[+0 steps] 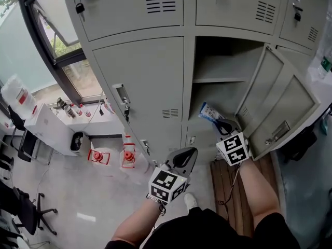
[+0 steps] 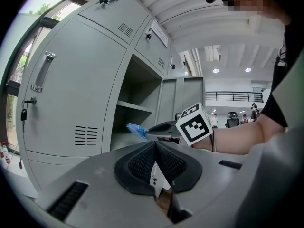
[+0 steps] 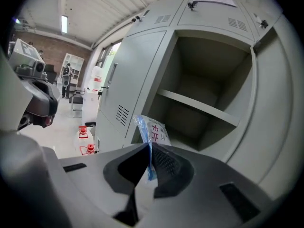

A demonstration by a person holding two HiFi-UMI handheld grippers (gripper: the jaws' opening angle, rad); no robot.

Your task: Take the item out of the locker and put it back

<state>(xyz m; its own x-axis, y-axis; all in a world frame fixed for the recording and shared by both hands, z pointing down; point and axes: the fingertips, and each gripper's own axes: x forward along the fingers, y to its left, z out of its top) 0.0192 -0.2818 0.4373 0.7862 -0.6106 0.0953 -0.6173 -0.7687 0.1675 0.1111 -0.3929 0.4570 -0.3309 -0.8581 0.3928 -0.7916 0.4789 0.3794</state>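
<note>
At the open locker (image 1: 220, 61): one compartment in the grey bank stands open, with its one door (image 1: 280, 110) swung out to the right and one shelf (image 1: 219, 80) dividing it into two levels.
Grippers: two, one in each hand, each carrying one marker cube.
Right gripper (image 1: 224, 126): the jaws are pinched narrowly on the packet's lower edge and aimed at the lower level.
Packet (image 1: 210, 112): one, blue and white with red print, standing up out of the right jaws at the mouth of the lower level. I cannot tell whether it is past the frame.
Left gripper (image 1: 184, 157): the jaws are closed together with nothing between them, beside the right gripper and before the closed door on the left.
Padlock (image 2: 23, 114): one, hanging on that closed door below its handle.
Water jugs: two, red-capped (image 1: 97, 155) (image 1: 128, 157), side by side on the floor to the left of the lockers.
</note>
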